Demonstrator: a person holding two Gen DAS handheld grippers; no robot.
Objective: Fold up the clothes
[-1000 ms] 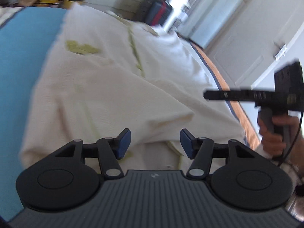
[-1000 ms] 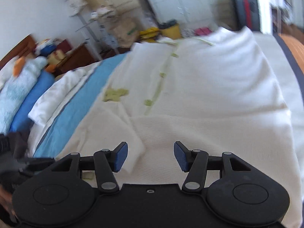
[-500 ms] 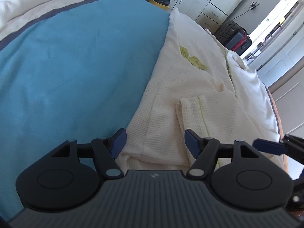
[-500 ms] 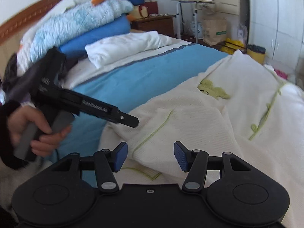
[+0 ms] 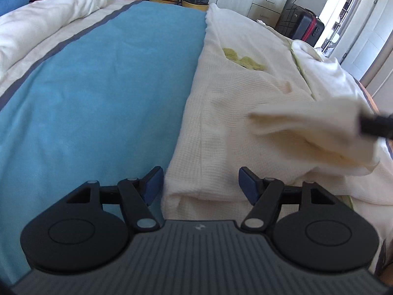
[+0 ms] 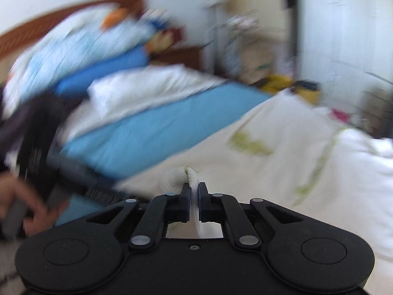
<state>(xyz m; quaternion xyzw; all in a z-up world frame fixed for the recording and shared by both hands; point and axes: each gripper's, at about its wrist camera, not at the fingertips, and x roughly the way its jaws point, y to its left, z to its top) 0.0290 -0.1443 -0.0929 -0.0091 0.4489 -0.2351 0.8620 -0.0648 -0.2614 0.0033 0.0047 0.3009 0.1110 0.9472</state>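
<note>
A cream waffle-knit garment (image 5: pixel 245 103) with green trim and a green patch (image 5: pixel 243 59) lies spread on the bed. My left gripper (image 5: pixel 200 182) hangs open over the garment's near left corner, its blue pads either side of the folded hem without touching it. In the right wrist view my right gripper (image 6: pixel 194 196) is shut on a bunched fold of the cream garment (image 6: pixel 181 177). From the left wrist view that lifted fold (image 5: pixel 307 123) hangs from the right gripper's dark tip at the right edge. The right wrist view is blurred.
A blue sheet (image 5: pixel 103 98) covers the bed left of the garment, with a white duvet (image 5: pixel 36 22) beyond it. A dark suitcase (image 5: pixel 302 24), a yellow bin (image 5: pixel 194 2) and cabinets stand past the bed's far end. Pillows and a wooden headboard (image 6: pixel 61 17) are at the head. A hand (image 6: pixel 19 201) holds the left tool.
My right gripper has shut on a fold of the garment and lifted it. The left gripper has sunk toward the garment's near left corner and stays open.
</note>
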